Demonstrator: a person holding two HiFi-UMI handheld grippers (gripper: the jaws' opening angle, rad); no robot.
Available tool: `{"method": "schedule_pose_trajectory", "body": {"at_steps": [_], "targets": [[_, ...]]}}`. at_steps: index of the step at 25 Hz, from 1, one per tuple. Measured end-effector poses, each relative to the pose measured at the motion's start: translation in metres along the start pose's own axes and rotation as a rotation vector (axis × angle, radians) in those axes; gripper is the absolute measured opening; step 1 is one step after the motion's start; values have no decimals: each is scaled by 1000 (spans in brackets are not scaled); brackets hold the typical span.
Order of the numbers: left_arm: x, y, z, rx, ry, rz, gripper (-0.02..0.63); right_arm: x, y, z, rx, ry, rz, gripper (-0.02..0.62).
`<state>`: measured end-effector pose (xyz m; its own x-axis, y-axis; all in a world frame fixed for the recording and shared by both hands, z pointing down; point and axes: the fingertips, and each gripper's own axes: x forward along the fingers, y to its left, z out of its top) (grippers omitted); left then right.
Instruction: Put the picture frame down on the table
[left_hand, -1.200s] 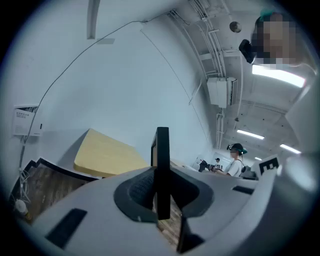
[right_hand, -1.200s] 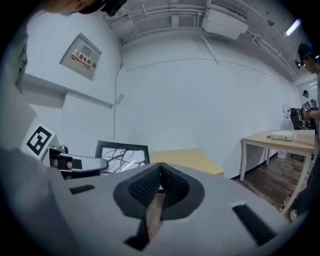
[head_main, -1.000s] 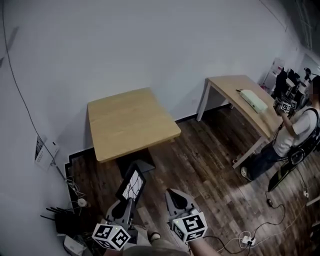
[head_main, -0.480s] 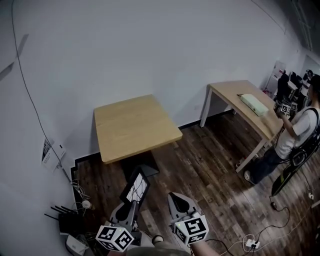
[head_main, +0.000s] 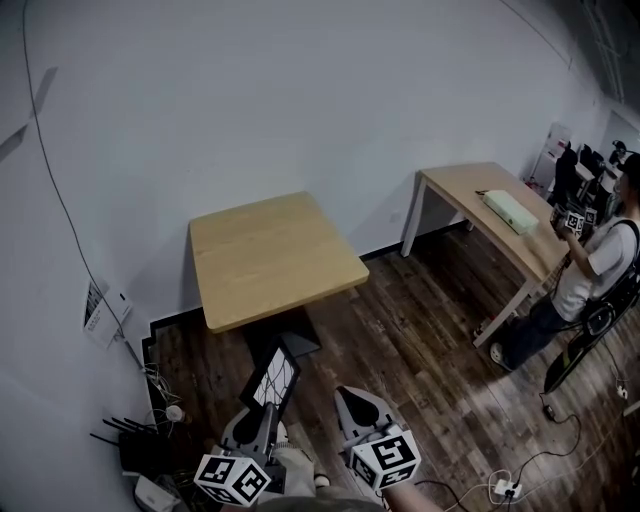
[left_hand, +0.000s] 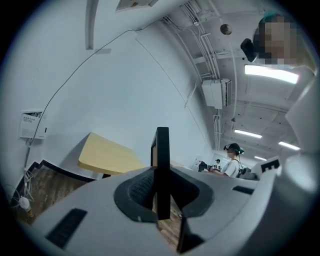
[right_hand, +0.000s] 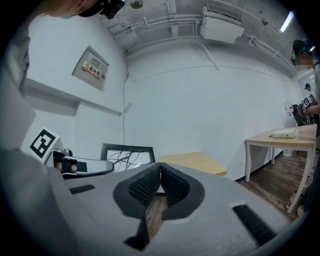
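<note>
Table ahead; left claw grips picture frame, artwork visible overhead.

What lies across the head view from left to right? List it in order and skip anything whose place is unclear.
wall notice → picture frame → right claw → long table → person. The small square table and the left claw overlap the frame's span, so they are left out.

There are two wooden tables, one picture frame, two hand-held tools and one other person.
</note>
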<state>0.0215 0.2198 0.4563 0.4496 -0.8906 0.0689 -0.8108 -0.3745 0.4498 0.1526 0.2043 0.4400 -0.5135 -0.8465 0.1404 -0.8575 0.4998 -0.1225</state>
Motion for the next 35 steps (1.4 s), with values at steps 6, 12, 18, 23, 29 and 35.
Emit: {"method": "schedule_pose_trajectory", "body": {"at_steps": [6,12,18,23,29,35], "targets": [[18,23,11,-9,-12,18,55,28,-4,4,-11,16,14,0],[43,52,18,-30,-10,22,55,65,-16,10,-19,13,10,0],[77,85,32,-42,-3,31,55,111,-24,16,-23,24,14,0],[107,103,49,-44,5,24,55,147,-36,25,-18,30,7,0],[139,130,68,-39,18,10,54,194,-42,35,-21,17,-1,0],[168,162,82,-38,24,2,55,235,-45,40,-7,30,-6,0]]}}
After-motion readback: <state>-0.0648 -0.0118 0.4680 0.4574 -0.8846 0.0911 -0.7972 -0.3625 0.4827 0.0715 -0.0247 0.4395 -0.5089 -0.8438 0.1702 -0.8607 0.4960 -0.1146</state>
